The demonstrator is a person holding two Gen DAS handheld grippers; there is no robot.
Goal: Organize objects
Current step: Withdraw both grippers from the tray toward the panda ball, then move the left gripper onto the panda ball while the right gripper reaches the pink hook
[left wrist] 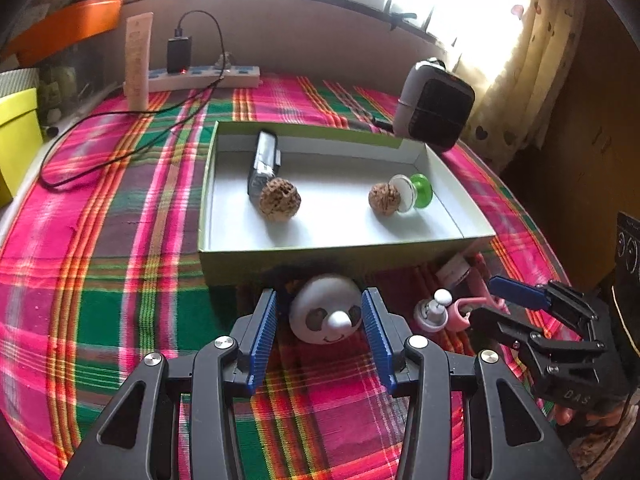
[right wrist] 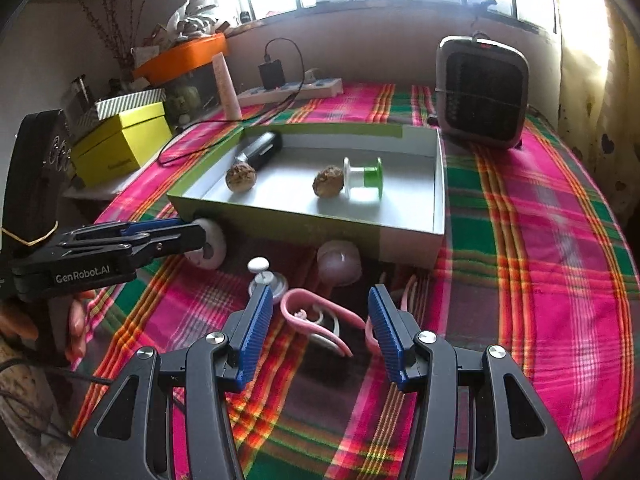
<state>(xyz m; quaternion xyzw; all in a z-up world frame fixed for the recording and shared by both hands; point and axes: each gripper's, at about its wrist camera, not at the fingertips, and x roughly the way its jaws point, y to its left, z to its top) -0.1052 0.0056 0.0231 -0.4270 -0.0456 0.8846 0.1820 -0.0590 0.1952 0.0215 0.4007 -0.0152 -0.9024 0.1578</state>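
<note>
- Receptacle: one shallow green cardboard box with white lining (left wrist: 208, 184), lying on the pink-and-green plaid cloth (left wrist: 120, 280).
- Already in the box, four items by my count:
  - two brown wrinkled walnuts: one at the left (left wrist: 279, 200), one further right (left wrist: 384, 198);
  - one black-and-silver oblong device (left wrist: 264, 164), touching the left walnut;
  - one clear spool with green core (left wrist: 414, 192), touching the right walnut.
- Still on the cloth in front of the box, four items as far as can be told:
  - one white rounded panda-face toy (left wrist: 326, 312);
  - one small white-knobbed pink-based trinket (left wrist: 434, 312);
  - one pink looped plastic earhook piece (right wrist: 316, 316);
  - one pale pink rounded object (right wrist: 339, 262), close against the box wall; its nature is unclear.
- Left gripper (left wrist: 320, 316): jaws either side of the panda toy; whether the blue pads actually press it I cannot tell.
- Right gripper (right wrist: 320, 320): jaws apart, straddling the pink earhook piece without touching it.
- Progress, judged: about half done; four things boxed, four to go.
- Not for sorting, likely: one grey fan heater (right wrist: 482, 92), one white power strip (left wrist: 204, 76), one yellow box (right wrist: 124, 142).
</note>
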